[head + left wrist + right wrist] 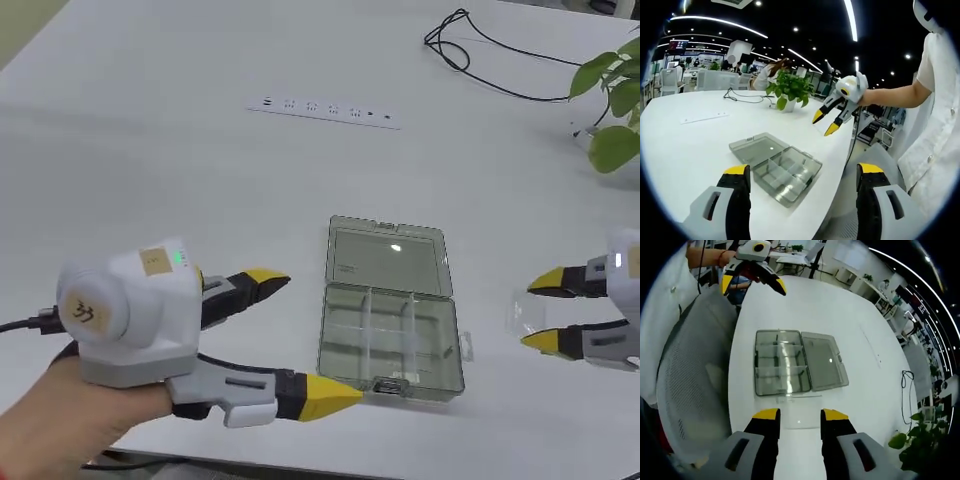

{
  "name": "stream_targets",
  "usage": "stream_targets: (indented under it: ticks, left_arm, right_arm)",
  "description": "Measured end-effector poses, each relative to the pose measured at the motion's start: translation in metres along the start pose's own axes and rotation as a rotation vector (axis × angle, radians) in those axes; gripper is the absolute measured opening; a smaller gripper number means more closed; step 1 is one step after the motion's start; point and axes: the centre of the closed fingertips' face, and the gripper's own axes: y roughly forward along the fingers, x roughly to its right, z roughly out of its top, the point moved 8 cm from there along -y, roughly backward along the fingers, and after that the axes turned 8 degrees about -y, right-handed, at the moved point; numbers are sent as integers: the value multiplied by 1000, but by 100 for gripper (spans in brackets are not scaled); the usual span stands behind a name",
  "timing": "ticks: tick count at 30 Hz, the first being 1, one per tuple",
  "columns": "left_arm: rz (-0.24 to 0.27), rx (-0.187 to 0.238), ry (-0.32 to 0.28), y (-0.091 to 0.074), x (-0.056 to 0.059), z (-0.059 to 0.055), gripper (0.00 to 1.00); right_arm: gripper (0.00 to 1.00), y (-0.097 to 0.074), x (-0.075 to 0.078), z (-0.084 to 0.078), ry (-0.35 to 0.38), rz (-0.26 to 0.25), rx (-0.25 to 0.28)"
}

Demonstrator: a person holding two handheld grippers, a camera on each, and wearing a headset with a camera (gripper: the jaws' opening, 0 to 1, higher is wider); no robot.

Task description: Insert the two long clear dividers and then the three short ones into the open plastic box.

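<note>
The open plastic box [392, 340] lies near the table's front edge, its lid [386, 258] folded flat behind it. Clear dividers stand inside and split it into compartments [777, 367]. My left gripper [300, 337] hovers open to the left of the box [782, 167], nothing between its jaws [803, 170]. My right gripper [543, 312] is open to the right of the box. A small clear divider piece [524, 313] lies on the table just ahead of its fingertips [801, 415]. The left gripper [752, 277] also shows beyond the box, and the right gripper [832, 117] shows past the box.
A white power strip [325, 110] lies at the back of the table, with a black cable [480, 50] and a potted plant [610, 100] at the far right. A grey mesh chair [690, 380] stands at the table's front edge [420, 455].
</note>
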Motion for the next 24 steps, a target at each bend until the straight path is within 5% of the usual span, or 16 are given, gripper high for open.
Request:
stream_targets:
  ticks: [8, 14, 18, 24]
  left_arm:
    - [-18, 45, -59, 9, 9, 17, 81]
    - [-51, 89, -192, 19, 18, 27, 70]
    - [-82, 55, -301, 26, 24, 26, 63]
    - [-111, 52, -364, 35, 30, 27, 50]
  right_arm:
    - [33, -7, -8, 42, -86, -51, 21]
    - [33, -10, -17, 67, -145, -89, 18]
    - [33, -11, -22, 82, -171, -110, 21]
    - [33, -12, -30, 101, -204, -130, 28]
